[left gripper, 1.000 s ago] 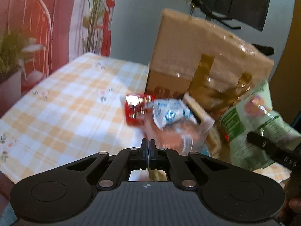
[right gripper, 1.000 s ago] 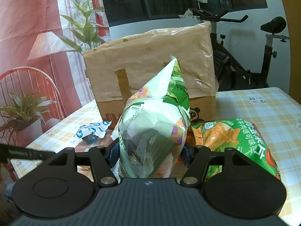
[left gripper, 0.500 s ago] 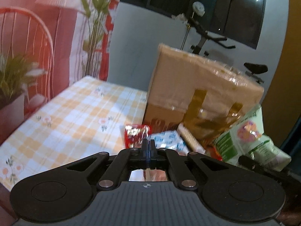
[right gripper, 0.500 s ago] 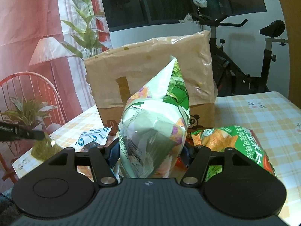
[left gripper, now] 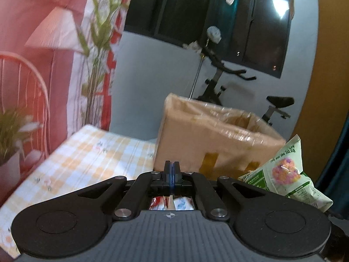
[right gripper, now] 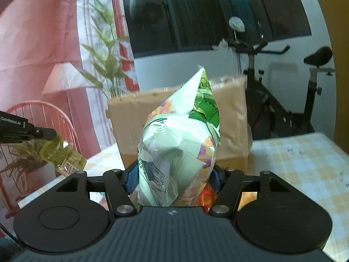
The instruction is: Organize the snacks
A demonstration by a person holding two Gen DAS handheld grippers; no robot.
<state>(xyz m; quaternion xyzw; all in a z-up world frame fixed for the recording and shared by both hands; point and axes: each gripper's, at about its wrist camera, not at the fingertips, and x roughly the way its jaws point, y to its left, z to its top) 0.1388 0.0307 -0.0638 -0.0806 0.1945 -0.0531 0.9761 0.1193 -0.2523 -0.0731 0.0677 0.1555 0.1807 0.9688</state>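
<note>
Green bag (right gripper: 178, 144) clamped in right gripper (right gripper: 174, 178); left gripper (left gripper: 172, 174) pinches yellow packet (right gripper: 63, 156). Loading step; next, carry both over box (left gripper: 218, 139).

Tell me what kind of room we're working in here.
Most likely a home living or dining room: a table with a checked tablecloth, an exercise bike against the wall under a dark window, and curtains beside it.

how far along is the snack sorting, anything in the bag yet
Nothing visibly packed: the paper bag is open, its contents hidden. In hand: the right tongs grip a green snack bag; the left tongs pinch a yellow packet. Left: both drops, plus packets glimpsed below.
</note>
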